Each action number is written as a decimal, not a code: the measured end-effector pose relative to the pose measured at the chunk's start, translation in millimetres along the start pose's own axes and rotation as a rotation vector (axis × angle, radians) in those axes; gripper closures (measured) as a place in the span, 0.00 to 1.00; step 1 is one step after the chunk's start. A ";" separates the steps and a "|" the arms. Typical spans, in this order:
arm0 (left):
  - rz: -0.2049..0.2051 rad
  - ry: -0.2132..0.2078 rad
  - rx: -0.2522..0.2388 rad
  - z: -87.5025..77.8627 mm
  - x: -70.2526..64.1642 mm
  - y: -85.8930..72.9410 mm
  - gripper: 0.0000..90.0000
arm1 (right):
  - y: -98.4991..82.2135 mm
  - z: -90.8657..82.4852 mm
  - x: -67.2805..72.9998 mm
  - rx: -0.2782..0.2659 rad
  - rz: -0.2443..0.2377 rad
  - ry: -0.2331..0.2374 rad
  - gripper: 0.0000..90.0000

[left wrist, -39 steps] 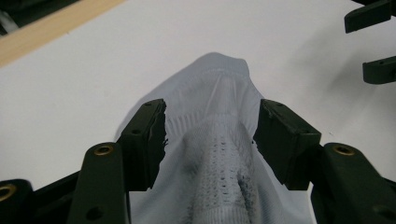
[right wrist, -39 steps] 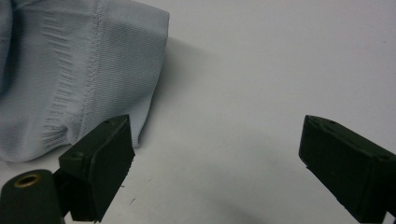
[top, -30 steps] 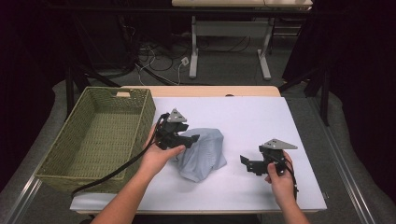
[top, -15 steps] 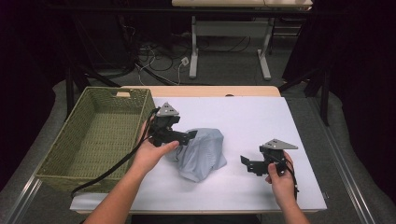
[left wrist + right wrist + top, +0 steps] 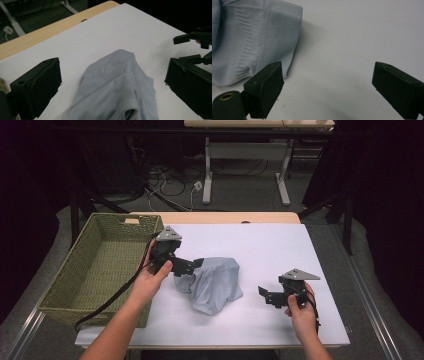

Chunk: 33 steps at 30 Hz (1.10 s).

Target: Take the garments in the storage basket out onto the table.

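- Grey cloth [image 5: 214, 284] lies crumpled mid-table on the white sheet [image 5: 280, 245], right of the basket [image 5: 95, 265].
- Left gripper [image 5: 192, 266]: jaws have just been opening, now wide apart above the cloth's left edge, nothing pinched.
- Right gripper [image 5: 264, 294]: jaws apart, just beside the cloth.
- A fresh grip is best taken at a hem [image 5: 263, 37], not a bunched fold, so the cloth is lifted cleanly.

Your left is walled by the wicker basket [image 5: 100, 270]; the crumpled grey garment [image 5: 215, 282] blocks mid-table [image 5: 280, 245]; far and right surfaces give free passage.
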State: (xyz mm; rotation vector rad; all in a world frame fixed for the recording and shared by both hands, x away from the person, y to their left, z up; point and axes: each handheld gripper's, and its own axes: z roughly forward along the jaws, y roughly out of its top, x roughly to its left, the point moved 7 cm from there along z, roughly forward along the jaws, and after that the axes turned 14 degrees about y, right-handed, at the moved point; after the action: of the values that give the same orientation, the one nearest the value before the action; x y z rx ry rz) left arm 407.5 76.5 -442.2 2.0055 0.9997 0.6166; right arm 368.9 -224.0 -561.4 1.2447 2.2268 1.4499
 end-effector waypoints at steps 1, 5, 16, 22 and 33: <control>0.004 0.010 -0.002 -1.2 1.7 -0.1 0.01 | 0.1 -0.1 0.0 -0.001 -0.001 0.000 0.11; 0.014 0.069 0.006 -9.4 13.5 -2.5 0.01 | 0.4 -1.0 0.8 -0.004 0.002 0.001 0.11; -0.067 0.141 -0.037 -52.9 55.4 -25.7 0.01 | 2.0 -2.8 2.0 -0.014 0.007 -0.001 0.11; -0.110 0.153 -0.086 -76.1 63.4 -38.3 0.01 | 2.9 -1.9 3.2 -0.013 -0.002 -0.003 0.11; -0.182 0.165 -0.116 -83.4 74.1 -61.9 0.01 | 3.6 -0.2 5.7 -0.007 -0.016 0.000 0.11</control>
State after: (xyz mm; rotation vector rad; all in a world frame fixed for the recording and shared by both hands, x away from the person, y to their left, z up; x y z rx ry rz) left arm 364.7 196.7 -440.6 1.7613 1.2019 0.7315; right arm 367.2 -219.3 -556.8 1.2219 2.2242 1.4512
